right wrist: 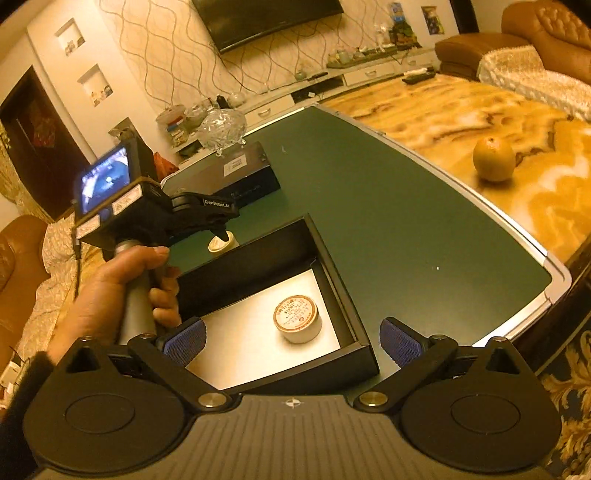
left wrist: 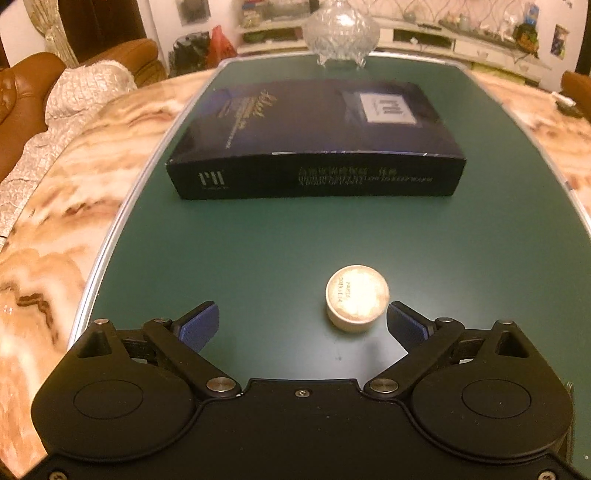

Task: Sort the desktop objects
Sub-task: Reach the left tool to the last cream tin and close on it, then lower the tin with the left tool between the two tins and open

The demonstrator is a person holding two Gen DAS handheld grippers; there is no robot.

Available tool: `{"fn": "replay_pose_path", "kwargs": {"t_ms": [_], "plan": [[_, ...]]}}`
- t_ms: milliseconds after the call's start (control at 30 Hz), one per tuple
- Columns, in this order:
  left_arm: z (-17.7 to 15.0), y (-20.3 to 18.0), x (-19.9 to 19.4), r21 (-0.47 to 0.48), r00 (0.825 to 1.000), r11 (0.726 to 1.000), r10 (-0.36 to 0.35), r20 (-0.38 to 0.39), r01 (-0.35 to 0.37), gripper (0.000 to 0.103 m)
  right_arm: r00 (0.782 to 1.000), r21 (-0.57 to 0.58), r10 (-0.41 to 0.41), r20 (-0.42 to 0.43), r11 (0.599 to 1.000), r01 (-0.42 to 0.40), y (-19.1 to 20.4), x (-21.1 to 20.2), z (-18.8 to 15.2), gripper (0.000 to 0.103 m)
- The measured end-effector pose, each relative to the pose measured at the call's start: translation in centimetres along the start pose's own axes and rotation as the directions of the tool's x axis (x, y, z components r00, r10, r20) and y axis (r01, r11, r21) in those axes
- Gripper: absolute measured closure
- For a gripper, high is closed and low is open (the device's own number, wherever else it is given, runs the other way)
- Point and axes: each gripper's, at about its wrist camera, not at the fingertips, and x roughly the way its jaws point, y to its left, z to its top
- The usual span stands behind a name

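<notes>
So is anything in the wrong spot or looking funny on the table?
Nothing looks spilled or broken. One little round tin sits in the open black box, but its twin tin is out on the green mat, just ahead of the open left gripper. An orange sits alone on the marble table.

My marble counter (right wrist: 461,110) carries a green mat (left wrist: 277,236) and, beside it, an orange (right wrist: 494,158). On the mat sit a dark closed box (left wrist: 314,147), a glass bowl (left wrist: 341,33), an open tray (right wrist: 347,321) and a small round tin (left wrist: 357,299).
</notes>
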Motion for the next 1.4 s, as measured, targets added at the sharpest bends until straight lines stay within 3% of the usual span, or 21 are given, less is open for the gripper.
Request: {"fn": "replay_pose_path", "kwargs": {"t_ms": [200, 300, 500, 733, 1033, 1400], "plan": [[0.5, -0.4, 1.3, -0.006, 0.999, 0.999, -0.041, 0.003, 0.041, 0.007, 1.0, 0.024, 0.003, -0.007, 1.0, -0.002, -0.4, 0.1, 0.1, 0.0], [0.8, -0.6, 1.9, -0.011, 0.998, 0.998, -0.055, -0.002, 0.055, 0.018, 1.0, 0.024, 0.006, -0.007, 1.0, -0.006, -0.4, 0.1, 0.1, 0.0], [0.8, -0.7, 2.3, -0.015, 0.997, 0.997, -0.076, -0.023, 0.075, 0.031, 1.0, 0.034, 0.014, -0.004, 0.999, -0.013, -0.5, 0.0, 0.0, 0.0], [1.0, -0.7, 2.6, -0.026, 0.99, 0.991, -0.131, -0.051, 0.13, 0.062, 1.0, 0.043, 0.017, -0.002, 0.999, -0.017, -0.6, -0.1, 0.1, 0.0], [0.9, -0.1, 1.0, -0.023, 0.99, 0.99, -0.139, -0.026, 0.139, 0.062, 1.0, 0.053, 0.02, 0.001, 0.998, -0.02, -0.8, -0.1, 0.1, 0.0], [-3.1, 1.1, -7.4, 0.036, 0.986, 0.986, -0.163, 0.016, 0.163, 0.062, 0.999, 0.103, 0.006, 0.042, 0.995, -0.01, -1.8, -0.9, 0.0, 0.0]]}}
